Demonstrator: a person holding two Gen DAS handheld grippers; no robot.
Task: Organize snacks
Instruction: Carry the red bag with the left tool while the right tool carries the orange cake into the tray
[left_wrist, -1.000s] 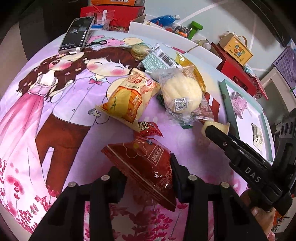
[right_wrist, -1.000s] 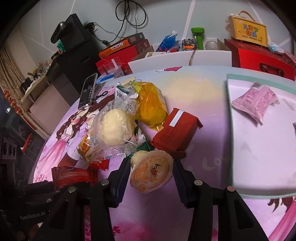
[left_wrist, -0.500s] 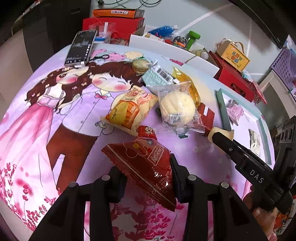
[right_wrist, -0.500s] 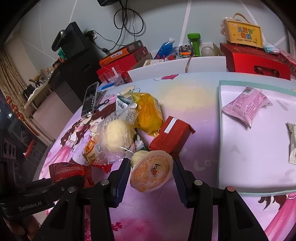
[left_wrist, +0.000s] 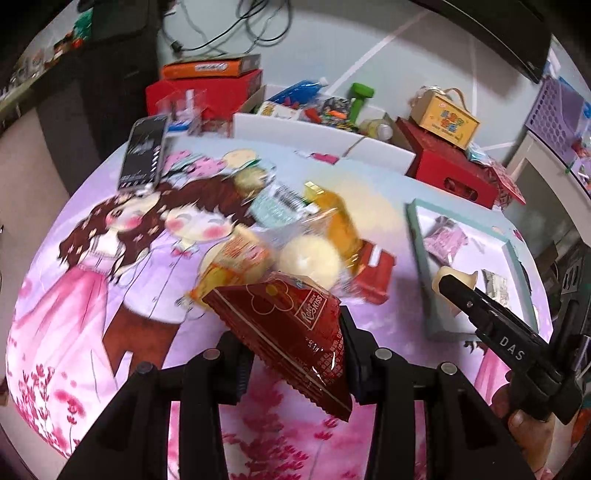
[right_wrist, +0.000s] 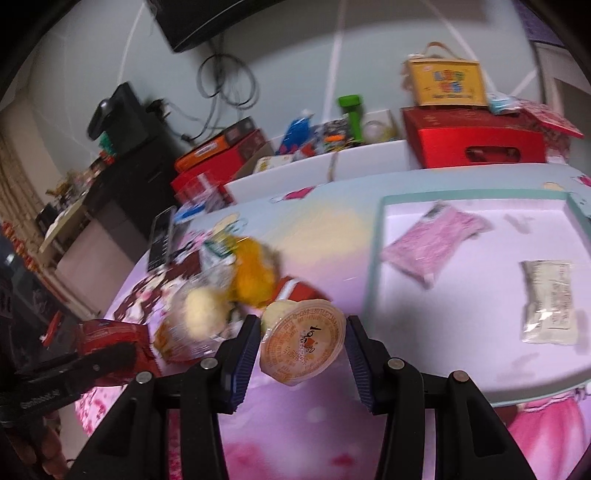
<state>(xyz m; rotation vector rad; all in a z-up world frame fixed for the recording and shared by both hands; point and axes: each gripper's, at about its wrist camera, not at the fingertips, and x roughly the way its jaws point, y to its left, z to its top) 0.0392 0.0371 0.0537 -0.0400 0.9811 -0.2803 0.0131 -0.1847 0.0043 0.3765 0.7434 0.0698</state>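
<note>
Left gripper (left_wrist: 291, 354) pinched red packet (left_wrist: 284, 332), long axis running 10 to 4 o'clock | right gripper (right_wrist: 303, 354) pinched jelly cup (right_wrist: 303, 343) | tray (right_wrist: 373, 280) lay at 2 o'clock from cup, right hand nearer | both lifted clear of tablecloth (left_wrist: 92, 295).
</note>
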